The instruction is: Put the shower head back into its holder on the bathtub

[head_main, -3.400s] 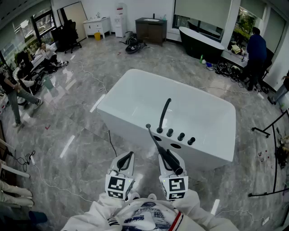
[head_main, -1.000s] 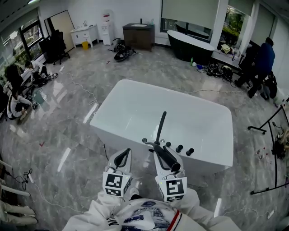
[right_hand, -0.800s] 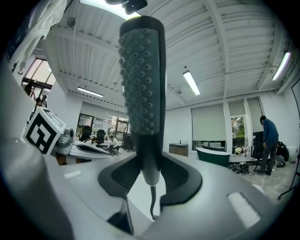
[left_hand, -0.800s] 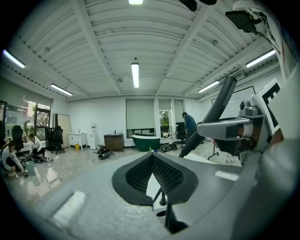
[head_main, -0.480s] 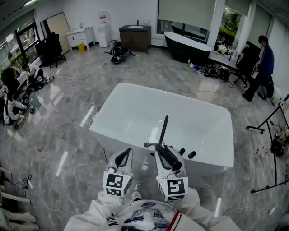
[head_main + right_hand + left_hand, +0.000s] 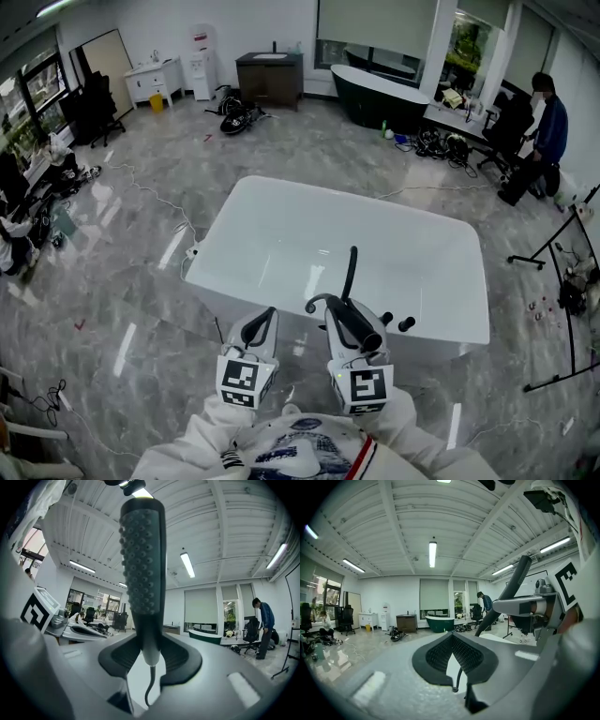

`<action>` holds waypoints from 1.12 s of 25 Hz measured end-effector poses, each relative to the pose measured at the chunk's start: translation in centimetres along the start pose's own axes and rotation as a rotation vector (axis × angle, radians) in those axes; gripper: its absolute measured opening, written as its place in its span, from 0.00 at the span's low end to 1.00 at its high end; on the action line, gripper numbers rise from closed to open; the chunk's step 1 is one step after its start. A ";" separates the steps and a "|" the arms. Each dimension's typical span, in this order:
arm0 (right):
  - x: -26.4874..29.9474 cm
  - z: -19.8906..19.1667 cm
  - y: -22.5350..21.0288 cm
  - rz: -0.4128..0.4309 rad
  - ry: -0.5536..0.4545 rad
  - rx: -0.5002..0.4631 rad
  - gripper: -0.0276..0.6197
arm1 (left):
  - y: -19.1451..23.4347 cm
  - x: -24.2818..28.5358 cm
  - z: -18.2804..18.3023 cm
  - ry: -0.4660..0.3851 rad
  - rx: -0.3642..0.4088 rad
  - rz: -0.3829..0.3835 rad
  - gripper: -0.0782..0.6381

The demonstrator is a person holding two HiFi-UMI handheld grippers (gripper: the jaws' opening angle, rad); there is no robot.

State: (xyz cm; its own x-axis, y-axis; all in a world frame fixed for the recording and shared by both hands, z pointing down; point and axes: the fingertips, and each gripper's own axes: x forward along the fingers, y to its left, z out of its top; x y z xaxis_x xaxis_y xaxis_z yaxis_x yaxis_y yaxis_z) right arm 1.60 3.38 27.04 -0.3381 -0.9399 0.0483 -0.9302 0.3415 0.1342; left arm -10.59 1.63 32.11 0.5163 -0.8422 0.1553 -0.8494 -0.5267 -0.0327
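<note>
The white bathtub point(image 6: 281, 234) fills the middle of the head view. A black spout point(image 6: 352, 267) and black knobs point(image 6: 405, 324) stand on its near rim. My right gripper point(image 6: 343, 317) is shut on the dark shower head point(image 6: 354, 328), just before that rim, and its hose point(image 6: 314, 302) loops out to the left. In the right gripper view the knobbly shower head point(image 6: 143, 569) rises upright between the jaws of the right gripper point(image 6: 150, 652). My left gripper point(image 6: 261, 324) is beside it, shut and empty, with the left gripper point(image 6: 451, 638) pads touching. The holder is hidden.
A black bathtub point(image 6: 380, 94) and a dark cabinet point(image 6: 268, 67) stand at the back wall. A person point(image 6: 546, 122) stands at the far right by desks and cables. Stand legs point(image 6: 553, 262) lie on the floor right of the white tub. Marble floor surrounds it.
Both grippers have come closer to the tub's near rim, the right one carrying the shower head. The hose loop has shifted with it. The person at the right has moved.
</note>
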 end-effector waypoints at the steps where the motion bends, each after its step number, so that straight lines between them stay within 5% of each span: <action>1: 0.3 0.0 -0.1 -0.010 0.001 -0.002 0.26 | 0.4 0.2 -0.1 0.001 -0.001 -0.005 0.11; 11: 2.2 1.4 -0.5 -0.069 -0.002 -0.035 0.26 | 2.4 1.7 -0.5 -0.005 -0.033 -0.040 0.11; 28: 7.7 0.4 -2.2 -0.032 0.010 -0.010 0.26 | 4.9 6.7 -0.1 0.010 -0.033 -0.026 0.11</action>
State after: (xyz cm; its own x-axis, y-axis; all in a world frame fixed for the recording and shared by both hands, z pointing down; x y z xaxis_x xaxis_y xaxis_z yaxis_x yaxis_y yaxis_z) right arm 0.98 -4.65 26.75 -0.3070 -0.9502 0.0536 -0.9390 0.3116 0.1455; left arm -11.28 -6.57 33.10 0.5373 -0.8270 0.1652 -0.8390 -0.5442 0.0045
